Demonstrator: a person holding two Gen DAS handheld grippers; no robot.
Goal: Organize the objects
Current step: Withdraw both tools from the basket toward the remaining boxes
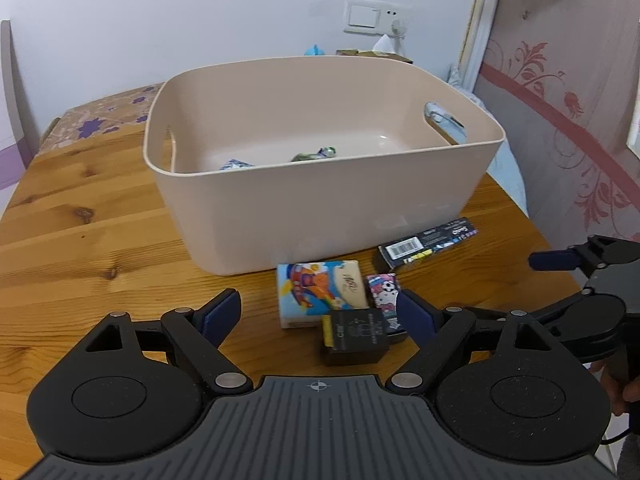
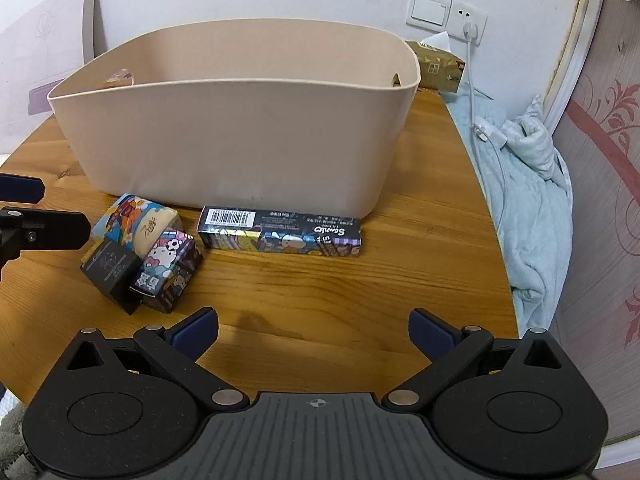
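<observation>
A beige plastic bin (image 1: pixel 328 216) (image 2: pixel 236 140) stands on the wooden table (image 1: pixel 92 248) (image 2: pixel 320 292). Two small wrapped items (image 1: pixel 316 155) lie inside it. In front of it lie a colourful tissue pack (image 1: pixel 320 290) (image 2: pixel 136 220), a Hello Kitty box (image 1: pixel 385 292) (image 2: pixel 170 270), a small black box (image 1: pixel 356 340) (image 2: pixel 112 272) and a long dark Sanrio box (image 1: pixel 428 246) (image 2: pixel 280 232). My left gripper (image 1: pixel 320 312) is open and empty, its jaws on either side of the black box. My right gripper (image 2: pixel 314 330) is open and empty above bare table, right of the boxes.
A light blue blanket (image 2: pixel 520 192) lies off the table's right edge with a white cable (image 2: pixel 474 92) from the wall socket. A tissue box (image 2: pixel 436 62) stands behind the bin. A patterned wall panel (image 2: pixel 600 160) is close on the right.
</observation>
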